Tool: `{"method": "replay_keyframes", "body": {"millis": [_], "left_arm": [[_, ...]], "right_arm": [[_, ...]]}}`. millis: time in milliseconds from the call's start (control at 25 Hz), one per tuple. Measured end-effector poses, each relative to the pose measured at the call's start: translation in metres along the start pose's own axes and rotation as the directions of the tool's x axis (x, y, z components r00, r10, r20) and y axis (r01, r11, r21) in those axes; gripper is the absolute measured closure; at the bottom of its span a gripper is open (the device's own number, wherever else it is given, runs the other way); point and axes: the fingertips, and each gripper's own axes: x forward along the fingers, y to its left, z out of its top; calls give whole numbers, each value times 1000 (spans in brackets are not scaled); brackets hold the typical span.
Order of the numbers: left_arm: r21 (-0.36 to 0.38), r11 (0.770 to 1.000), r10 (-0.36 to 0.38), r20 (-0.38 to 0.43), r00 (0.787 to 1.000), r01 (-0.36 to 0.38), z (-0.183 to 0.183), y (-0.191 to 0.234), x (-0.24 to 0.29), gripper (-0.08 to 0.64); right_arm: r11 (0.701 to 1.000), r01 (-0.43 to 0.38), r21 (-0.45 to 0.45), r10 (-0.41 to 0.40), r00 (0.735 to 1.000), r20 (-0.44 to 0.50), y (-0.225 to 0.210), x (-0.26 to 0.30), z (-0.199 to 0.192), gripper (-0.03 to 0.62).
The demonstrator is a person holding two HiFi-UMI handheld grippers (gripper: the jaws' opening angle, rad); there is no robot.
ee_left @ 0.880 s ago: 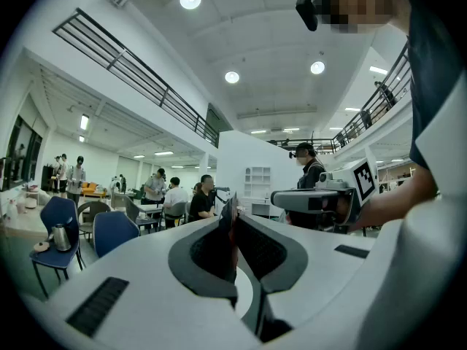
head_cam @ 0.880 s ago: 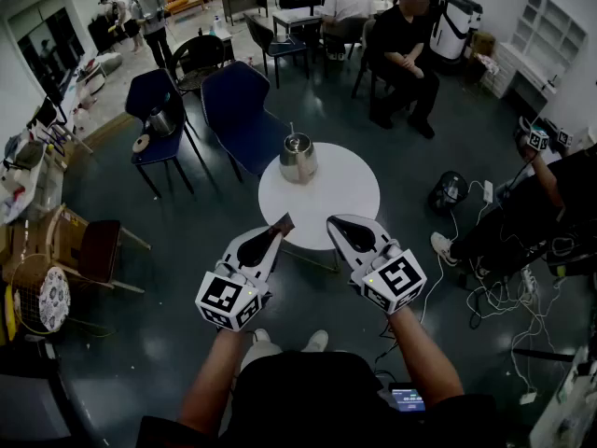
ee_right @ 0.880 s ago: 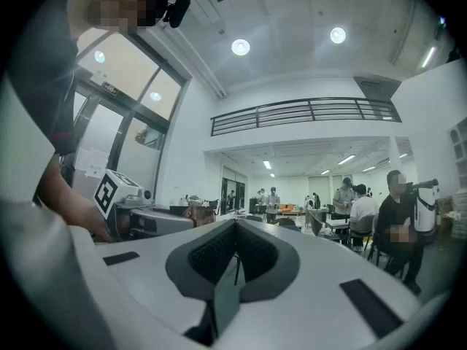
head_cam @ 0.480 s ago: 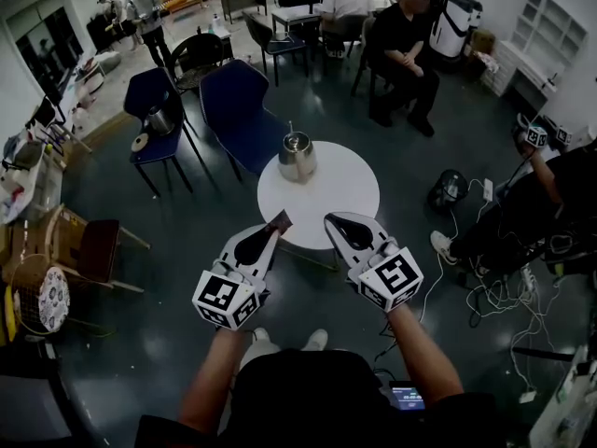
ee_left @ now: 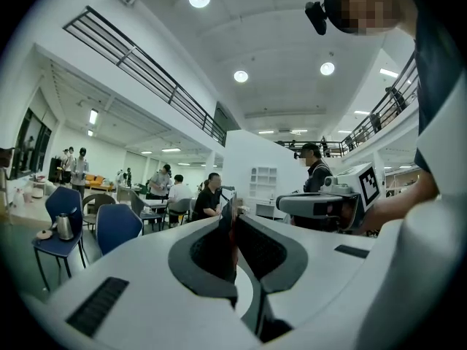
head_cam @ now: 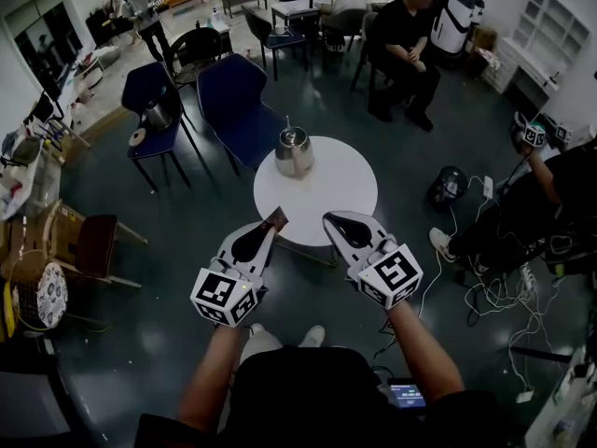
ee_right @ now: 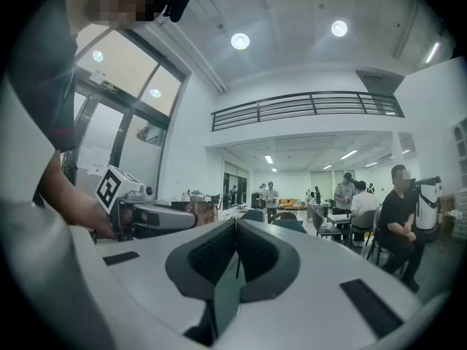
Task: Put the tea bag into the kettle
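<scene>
**Slight drift, little else**

The head view shifts, so the round table (head_cam: 350, 189) and the kettle (head_cam: 295, 152) sit slightly higher and further left in frame. The left gripper (head_cam: 270, 230), clamped on the tea bag (head_cam: 278, 218), edges a touch leftward. Far back, a standing person (head_cam: 138, 3) moves toward the corner.

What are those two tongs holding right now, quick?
Left tongs: closed on the tea bag.
Right tongs: closed, holding nothing.

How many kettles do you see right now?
2. One kettle stands on the round white table; a second kettle sits on the seat of the blue chair further left. Others could be hidden in the clutter.
</scene>
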Motion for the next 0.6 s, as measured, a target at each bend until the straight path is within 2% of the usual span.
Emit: {"method": "replay_keyframes", "body": {"millis": [600], "left_arm": [[-29,999,37,-14,999,-38,-15,-4,11,523]], "right_arm": [[999,9,51,-9,1000,-8,-25,-14,-15,572]]}}
